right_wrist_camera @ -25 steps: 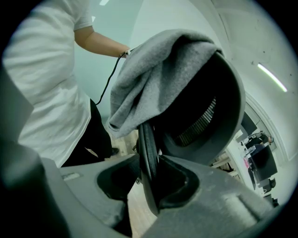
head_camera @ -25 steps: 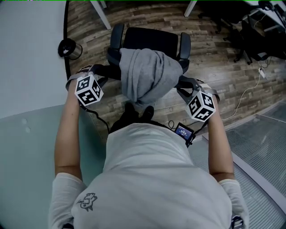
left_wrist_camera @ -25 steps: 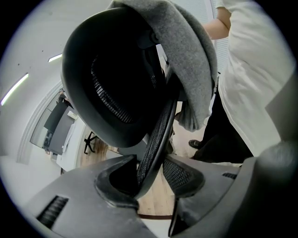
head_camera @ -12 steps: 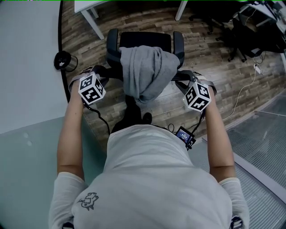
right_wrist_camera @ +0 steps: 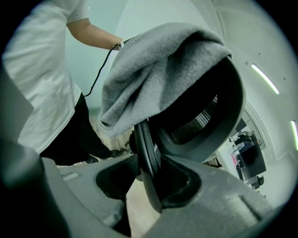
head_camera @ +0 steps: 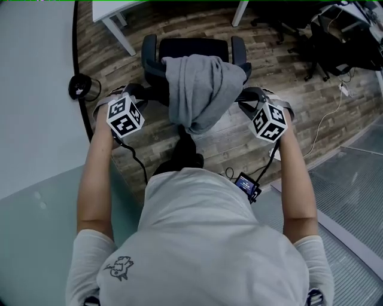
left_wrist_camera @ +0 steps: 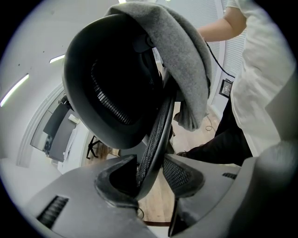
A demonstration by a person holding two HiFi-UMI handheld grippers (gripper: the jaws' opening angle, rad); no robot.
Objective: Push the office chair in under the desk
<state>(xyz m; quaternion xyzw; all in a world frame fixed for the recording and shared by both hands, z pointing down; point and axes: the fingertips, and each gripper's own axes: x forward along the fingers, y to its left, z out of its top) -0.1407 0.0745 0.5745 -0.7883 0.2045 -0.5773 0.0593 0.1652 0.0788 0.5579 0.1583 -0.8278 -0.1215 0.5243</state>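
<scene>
Black mesh backrest rim of the office chair (head_camera: 191, 49) pinched by both: left tool (left_wrist_camera: 150, 157) at nine o'clock of the draped grey garment (head_camera: 197, 89), right tool (right_wrist_camera: 149, 158) at three, its jaws just eased wider yet bearing on the rim between them. White tabletop (head_camera: 111, 7) straight beyond at twelve o'clock, seat near its legs and seemingly not under yet. Probably wants an even two-handed shove along the six-to-twelve line, neither hand nearer.

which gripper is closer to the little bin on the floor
Left. The left gripper holds the chair edge nearest the bin; the right gripper, its jaws just opened wider around the chair's other edge, is across the chair.
</scene>
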